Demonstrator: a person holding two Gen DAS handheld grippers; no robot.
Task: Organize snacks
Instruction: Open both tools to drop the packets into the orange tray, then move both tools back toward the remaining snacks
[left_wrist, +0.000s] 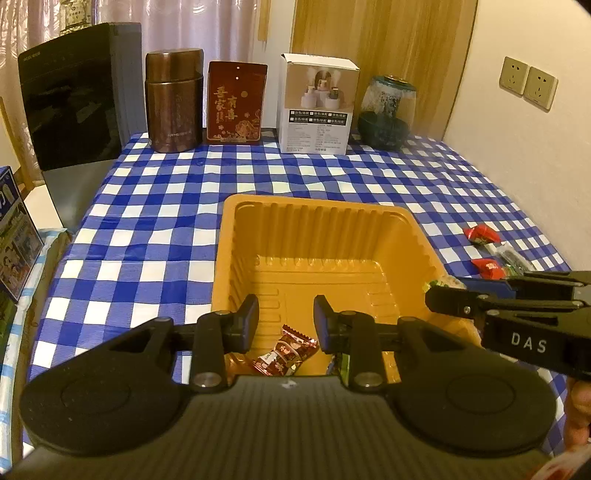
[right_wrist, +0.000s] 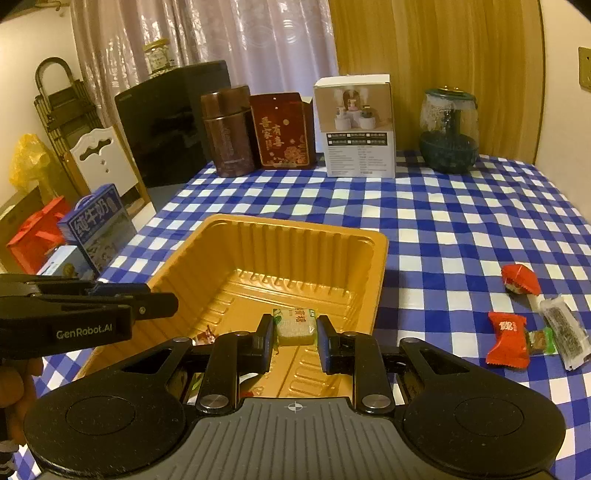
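A gold plastic tray sits on the blue checked tablecloth. My left gripper hangs open over the tray's near end, nothing between its pads. A red-brown wrapped candy lies on the tray floor just below it. My right gripper is shut on a pale candy in a green-edged wrapper, held above the tray. In the left wrist view the right gripper reaches in from the right. Loose on the cloth to the right lie two red candies, a small green one and a clear packet.
Along the table's back stand a brown tin, a red box, a white carton and a glass jar. A black appliance is at the back left. A blue milk box stands off the table's left edge.
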